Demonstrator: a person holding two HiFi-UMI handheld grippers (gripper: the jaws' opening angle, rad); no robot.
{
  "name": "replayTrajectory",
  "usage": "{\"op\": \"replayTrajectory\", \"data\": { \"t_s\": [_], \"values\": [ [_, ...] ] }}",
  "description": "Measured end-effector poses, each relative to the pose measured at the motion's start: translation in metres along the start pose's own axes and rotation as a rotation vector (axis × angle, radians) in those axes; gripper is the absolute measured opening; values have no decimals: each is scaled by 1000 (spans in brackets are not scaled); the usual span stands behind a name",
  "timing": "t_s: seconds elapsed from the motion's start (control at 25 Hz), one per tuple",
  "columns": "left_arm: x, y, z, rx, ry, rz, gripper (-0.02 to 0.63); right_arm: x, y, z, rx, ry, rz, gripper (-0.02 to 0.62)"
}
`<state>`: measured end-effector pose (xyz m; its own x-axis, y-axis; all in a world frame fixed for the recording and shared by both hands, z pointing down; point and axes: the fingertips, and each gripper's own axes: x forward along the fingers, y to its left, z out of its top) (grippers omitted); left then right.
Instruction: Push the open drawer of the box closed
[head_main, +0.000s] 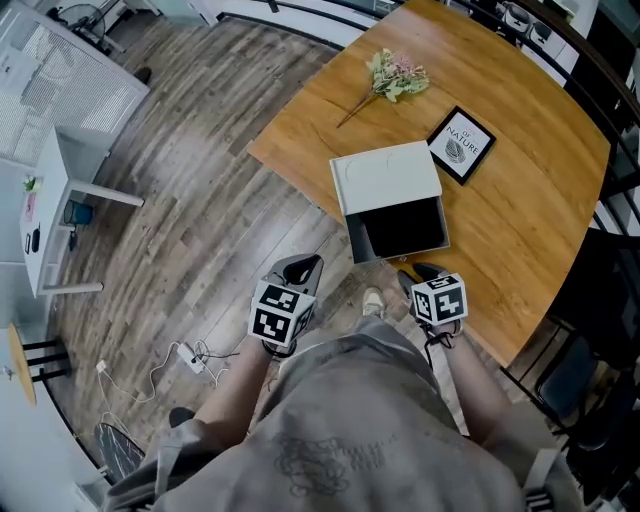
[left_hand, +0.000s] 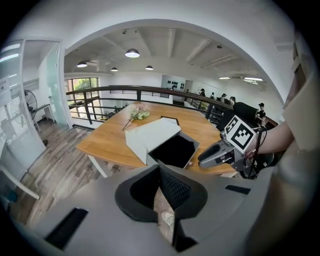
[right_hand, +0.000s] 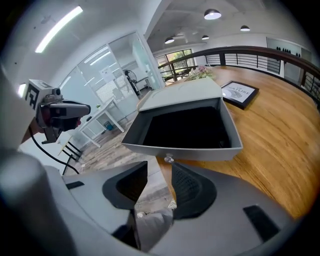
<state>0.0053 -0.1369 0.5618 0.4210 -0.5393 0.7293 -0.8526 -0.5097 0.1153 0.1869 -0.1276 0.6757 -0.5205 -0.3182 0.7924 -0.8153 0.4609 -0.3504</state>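
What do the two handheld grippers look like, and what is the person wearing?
Left tongs and right tongs: grey shells, black inner faces, each carrying a white cube with black square markers. Black cables hang at the right wrist. The person wears a grey top.

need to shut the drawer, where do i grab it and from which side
Take the small knob at the middle of the drawer's front, coming from the table's near edge, where the right gripper sits, jaws apart. The drawer juts toward that edge, and the knob is the only thing proud of its flat front.
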Motion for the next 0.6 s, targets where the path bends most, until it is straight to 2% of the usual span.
{"op": "replayTrajectory", "data": {
  "t_s": [0.16, 0.36, 0.52, 0.6],
  "values": [
    [9, 6, -11, -45, 38, 16, 17, 15, -6, -1, 8, 38, -11, 167],
    [10, 7, -22, -43, 74, 7, 17, 19, 1, -4, 75, 59, -1, 160],
    [14, 14, -26, -47, 85, -12, 17, 24, -2, -5, 105, 63, -30, 128],
    [14, 19, -25, -39, 86, -28, 17, 23, -6, -4, 120, 64, -60, 89]
  ]
}}
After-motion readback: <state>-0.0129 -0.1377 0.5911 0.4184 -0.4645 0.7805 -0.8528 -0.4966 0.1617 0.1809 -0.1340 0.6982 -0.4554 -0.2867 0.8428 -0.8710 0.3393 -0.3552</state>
